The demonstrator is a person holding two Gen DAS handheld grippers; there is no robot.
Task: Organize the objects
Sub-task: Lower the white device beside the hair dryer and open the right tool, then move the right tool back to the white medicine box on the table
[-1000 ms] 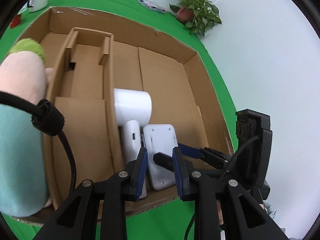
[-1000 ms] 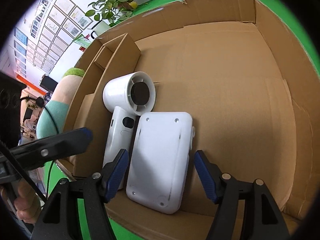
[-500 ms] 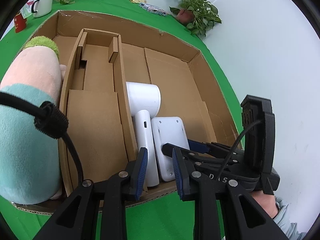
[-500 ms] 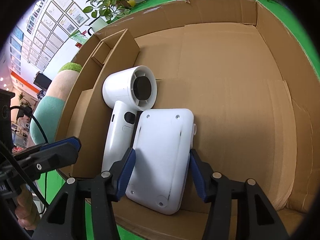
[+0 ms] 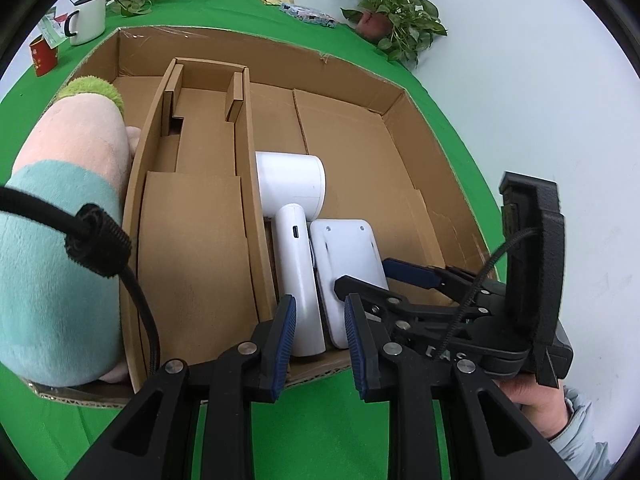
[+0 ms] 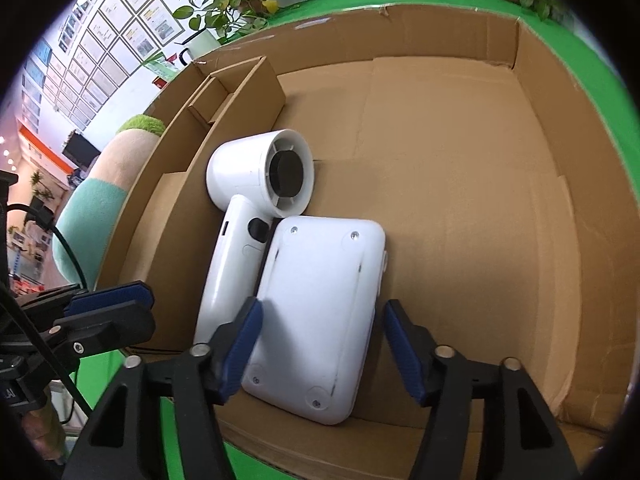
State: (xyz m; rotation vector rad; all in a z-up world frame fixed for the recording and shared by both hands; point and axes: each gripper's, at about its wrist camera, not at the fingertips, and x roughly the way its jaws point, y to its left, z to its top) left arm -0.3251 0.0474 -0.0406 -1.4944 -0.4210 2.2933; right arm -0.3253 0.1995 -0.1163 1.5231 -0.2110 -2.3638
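An open cardboard box [image 5: 352, 68] stands on the green table. In its right section a white hair dryer [image 5: 292, 184] lies beside a flat white device [image 5: 348, 248], both near the front wall. My right gripper [image 6: 323, 306] straddles the near end of the device [image 6: 324, 264]. Its jaws are opening, and the pads stand just clear of the device's edges. My left gripper [image 5: 319, 300] hovers over the box's front edge, above the end of the dryer's handle. A narrow gap shows between its fingers, and they hold nothing. It also shows at the left of the right wrist view [image 6: 112, 304].
A cardboard divider insert [image 5: 192, 240] fills the box's middle. A pink and teal plush toy [image 5: 60, 240] lies in the left section. Beyond the box stand a white mug [image 5: 88, 18], a red cup [image 5: 44, 54] and a potted plant [image 5: 400, 24]. Bare cardboard floor [image 6: 460, 200] lies right of the device.
The right jaws narrowed onto the white device half a second ago and have since spread apart again. The device and the dryer lie where they were. The left wrist view has tilted up slightly.
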